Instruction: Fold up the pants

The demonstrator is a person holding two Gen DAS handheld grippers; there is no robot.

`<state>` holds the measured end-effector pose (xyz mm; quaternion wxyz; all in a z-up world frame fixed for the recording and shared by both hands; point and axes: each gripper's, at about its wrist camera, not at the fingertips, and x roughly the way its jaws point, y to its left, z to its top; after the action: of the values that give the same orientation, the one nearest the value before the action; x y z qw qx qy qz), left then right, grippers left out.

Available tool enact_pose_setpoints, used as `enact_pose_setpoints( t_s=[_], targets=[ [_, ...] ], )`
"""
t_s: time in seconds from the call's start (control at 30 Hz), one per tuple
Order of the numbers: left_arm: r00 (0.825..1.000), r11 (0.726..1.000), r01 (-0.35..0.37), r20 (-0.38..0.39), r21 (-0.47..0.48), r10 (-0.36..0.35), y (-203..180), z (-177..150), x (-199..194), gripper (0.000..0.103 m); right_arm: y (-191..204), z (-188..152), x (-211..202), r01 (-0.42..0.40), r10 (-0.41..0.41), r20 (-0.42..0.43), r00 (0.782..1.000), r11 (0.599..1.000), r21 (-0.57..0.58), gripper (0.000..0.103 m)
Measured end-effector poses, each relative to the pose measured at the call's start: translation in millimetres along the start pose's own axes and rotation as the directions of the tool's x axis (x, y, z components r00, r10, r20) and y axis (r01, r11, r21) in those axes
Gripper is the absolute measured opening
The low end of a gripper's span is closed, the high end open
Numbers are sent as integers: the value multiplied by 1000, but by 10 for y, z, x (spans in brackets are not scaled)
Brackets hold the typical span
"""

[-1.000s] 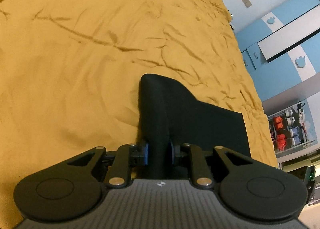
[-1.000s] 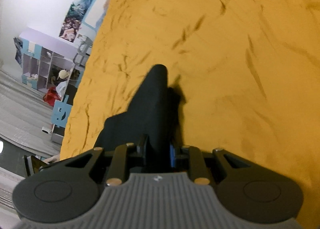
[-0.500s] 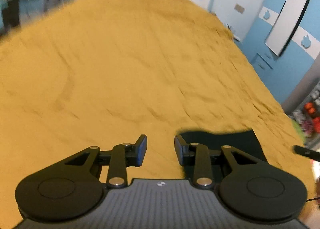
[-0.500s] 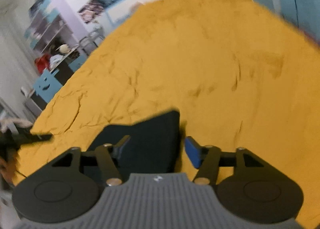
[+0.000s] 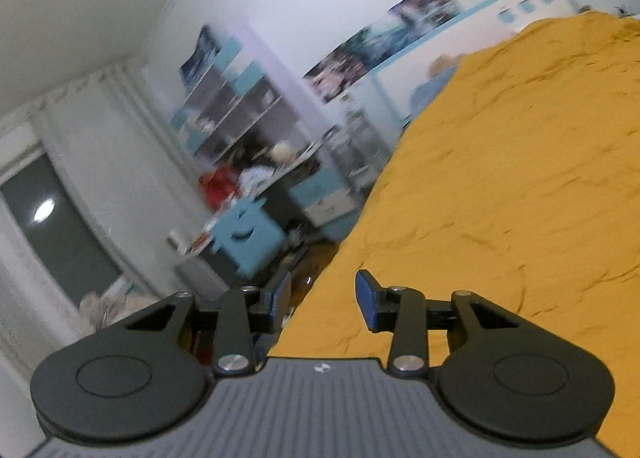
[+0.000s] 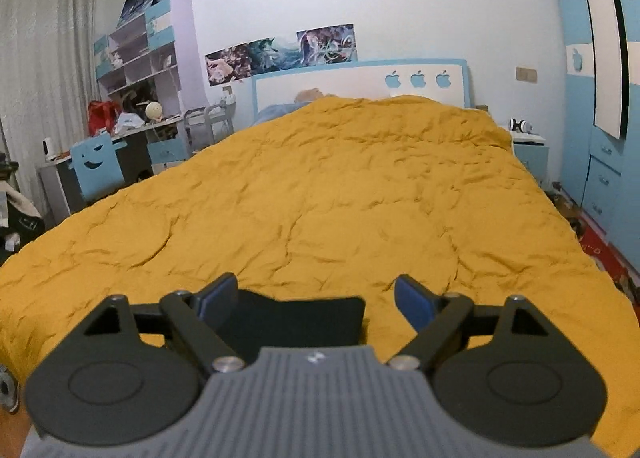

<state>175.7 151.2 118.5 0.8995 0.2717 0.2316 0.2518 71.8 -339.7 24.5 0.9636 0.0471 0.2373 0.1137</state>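
Note:
The black pants [image 6: 296, 322] lie folded flat on the yellow bedspread [image 6: 340, 197] near the bed's front edge, partly hidden behind my right gripper's body. My right gripper [image 6: 316, 298] is open and empty, raised just behind and above the pants. My left gripper [image 5: 323, 294] is open and empty, turned toward the bed's left edge and the room beyond. The pants do not show in the left wrist view, where the bedspread [image 5: 520, 185] fills the right side.
A blue chair [image 6: 96, 167] and a cluttered desk [image 6: 136, 129] stand left of the bed. The headboard [image 6: 360, 83] is at the far end. A blue wardrobe [image 6: 600, 97] and a nightstand [image 6: 528, 149] stand on the right.
Both grippers let go of the black pants, opened, and pulled back and up. The pants dropped flat on the bed. The left gripper swung left toward the room.

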Motion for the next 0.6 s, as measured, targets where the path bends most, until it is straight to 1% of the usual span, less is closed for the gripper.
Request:
enact_pose_setpoints(
  t_s=[0.03, 0.1, 0.13, 0.17, 0.2, 0.23, 0.27, 0.3, 0.37, 0.4, 0.43, 0.5, 0.6],
  targets=[
    [1000, 1000, 14, -14, -17, -14, 1, -52, -19, 46, 19, -50, -18, 8, -8, -5, 1000, 1000, -4, 82],
    [995, 993, 104, -6, -63, -104, -77, -193, -141, 46, 93, -170, -44, 37, -37, -16, 999, 999, -15, 82],
    [985, 980, 170, 7, -107, -170, -125, -267, -227, 46, 131, -228, -58, 53, -53, -20, 998, 998, -19, 82],
    [970, 957, 242, 25, -157, -241, -217, -342, -331, 48, 176, -297, -72, 70, -71, -25, 997, 997, -28, 82],
    [948, 927, 316, 43, -202, -314, -328, -415, -454, 51, 233, -356, -80, 88, -89, -29, 996, 995, -36, 82],
    [921, 891, 388, 61, -234, -385, -443, -478, -573, 55, 294, -420, -95, 107, -109, -30, 994, 993, -44, 82],
    [896, 858, 442, 79, -264, -437, -484, -559, -722, 57, 338, -457, -86, 122, -124, -32, 992, 991, -51, 82],
    [875, 830, 480, 88, -285, -476, -574, -614, -838, 58, 394, -510, -103, 136, -138, -36, 990, 989, -59, 82],
    [830, 775, 550, 102, -311, -548, -814, -726, -1077, 64, 483, -615, -148, 155, -157, -37, 987, 986, -63, 82],
    [812, 756, 576, 110, -311, -573, -916, -787, -1189, 65, 521, -664, -168, 159, -161, -41, 986, 986, -59, 82],
    [799, 745, 593, 113, -306, -590, -1015, -827, -1300, 67, 543, -714, -183, 162, -164, -47, 985, 985, -55, 82],
    [793, 749, 602, 97, -276, -601, -1266, -878, -1494, 70, 596, -800, -206, 169, -171, -58, 984, 985, -44, 82],
    [783, 749, 612, 55, -254, -620, -1578, -968, -1692, 72, 678, -900, -205, 145, -148, -86, 985, 989, -40, 82]
  ],
)
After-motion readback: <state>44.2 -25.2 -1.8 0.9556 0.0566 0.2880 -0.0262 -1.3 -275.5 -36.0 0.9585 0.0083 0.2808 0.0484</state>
